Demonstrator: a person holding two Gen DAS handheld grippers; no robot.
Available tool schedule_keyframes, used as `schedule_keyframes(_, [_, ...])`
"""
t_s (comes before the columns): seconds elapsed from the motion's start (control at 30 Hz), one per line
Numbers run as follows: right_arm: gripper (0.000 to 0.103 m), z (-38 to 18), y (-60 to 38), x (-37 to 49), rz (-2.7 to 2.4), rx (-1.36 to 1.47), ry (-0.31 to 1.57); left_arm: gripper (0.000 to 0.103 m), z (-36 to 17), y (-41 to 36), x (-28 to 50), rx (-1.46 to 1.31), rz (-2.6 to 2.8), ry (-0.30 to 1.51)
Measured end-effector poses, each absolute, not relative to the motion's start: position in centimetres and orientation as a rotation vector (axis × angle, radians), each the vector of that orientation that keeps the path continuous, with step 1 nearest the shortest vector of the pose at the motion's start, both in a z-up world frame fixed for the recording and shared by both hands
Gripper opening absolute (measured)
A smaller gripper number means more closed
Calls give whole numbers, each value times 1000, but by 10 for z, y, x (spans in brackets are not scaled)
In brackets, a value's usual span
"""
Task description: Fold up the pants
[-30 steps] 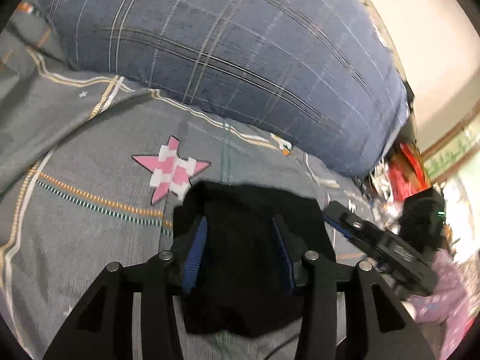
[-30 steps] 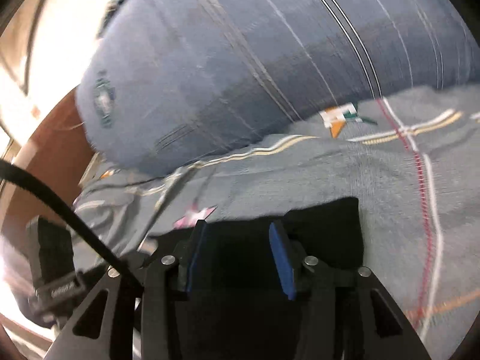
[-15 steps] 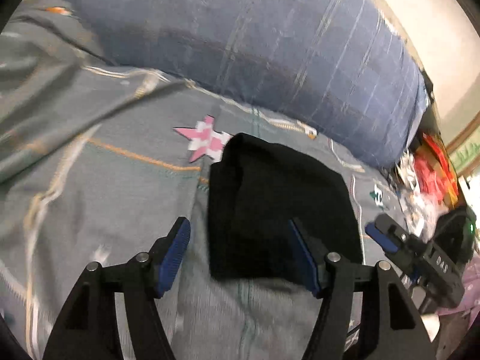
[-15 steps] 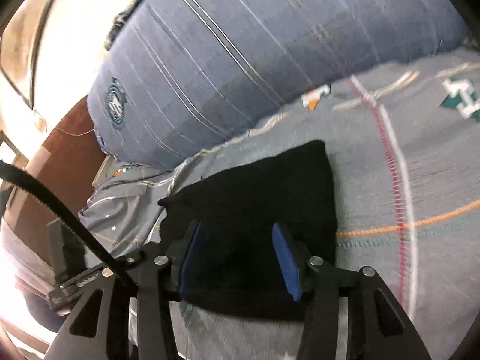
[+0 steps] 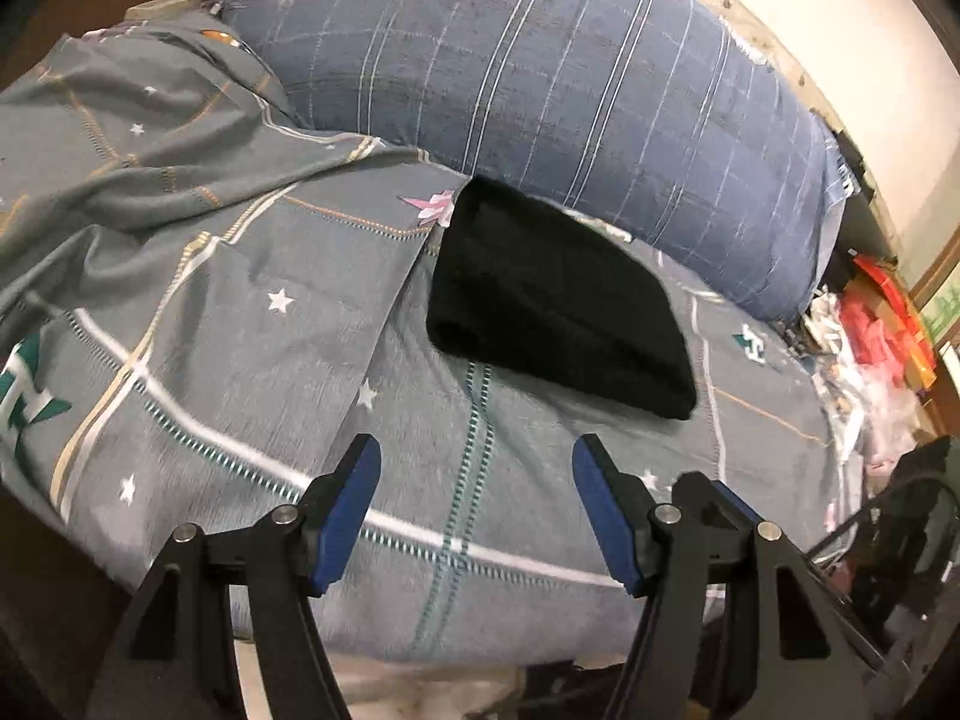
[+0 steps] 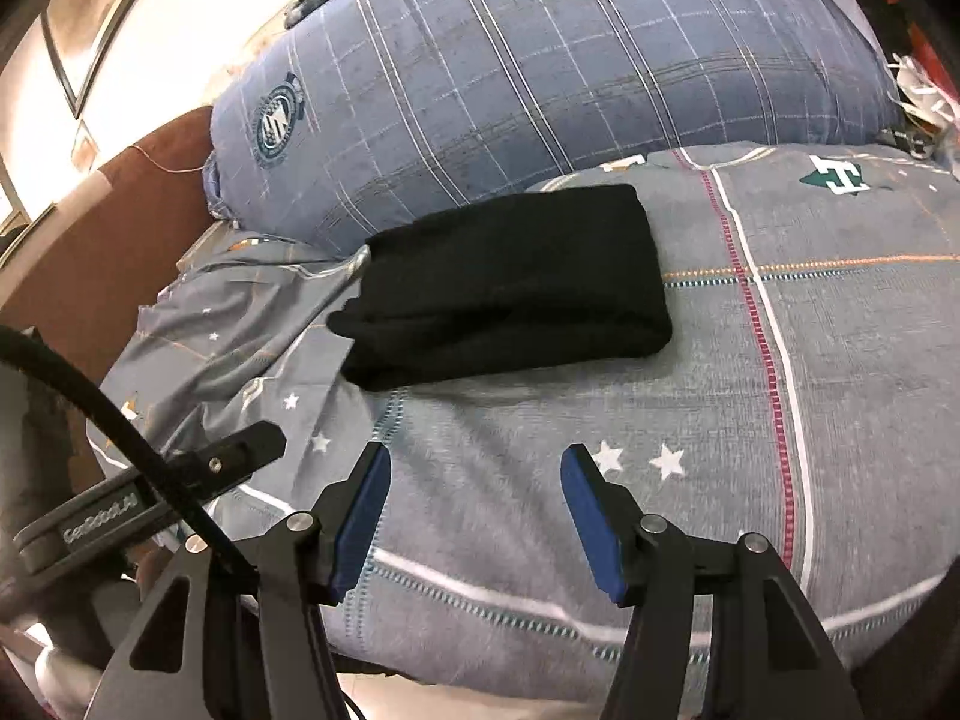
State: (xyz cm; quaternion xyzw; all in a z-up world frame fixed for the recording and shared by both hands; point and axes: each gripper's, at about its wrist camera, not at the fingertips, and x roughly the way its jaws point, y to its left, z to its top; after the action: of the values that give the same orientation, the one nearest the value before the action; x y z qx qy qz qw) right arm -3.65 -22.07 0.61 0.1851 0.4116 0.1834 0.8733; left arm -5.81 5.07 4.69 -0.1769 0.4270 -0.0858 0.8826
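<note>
The black pants (image 5: 558, 306) lie folded into a compact rectangle on the grey patterned bed sheet (image 5: 252, 360), just in front of the blue pillow. They also show in the right wrist view (image 6: 510, 294). My left gripper (image 5: 477, 468) is open and empty, held back from the pants above the sheet near the bed's front edge. My right gripper (image 6: 474, 468) is open and empty too, also well short of the pants. The left gripper's body (image 6: 144, 492) shows at the left of the right wrist view.
A large blue plaid pillow (image 5: 540, 54) lies behind the pants and shows in the right wrist view (image 6: 540, 72). A brown headboard (image 6: 108, 240) stands at the left. Red and pink clutter (image 5: 882, 330) sits beyond the bed's right side. The sheet (image 6: 810, 330) bunches at the left.
Both grippers have opened, let go of the folded pants and pulled back toward the bed's front edge. The pants now lie alone on the sheet.
</note>
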Motion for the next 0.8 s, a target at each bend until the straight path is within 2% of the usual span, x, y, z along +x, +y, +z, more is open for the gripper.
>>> schedule_keyframes(0.23, [67,49,-208,-51,427,346,750,66,86,117,-91,-470,-3,754])
schedule_keyframes(0.4, [78,78,-179,-57,539,302,692,68,101,153,-117,-528,91,698])
schedule_keyframes(0.67, [79,39,-140,-62,596,278,843,70,115,169,-141,-524,158,651])
schedule_keyframes(0.8, [79,34,-146,-65,584,285,842,70,113,154,-137,-466,153,648])
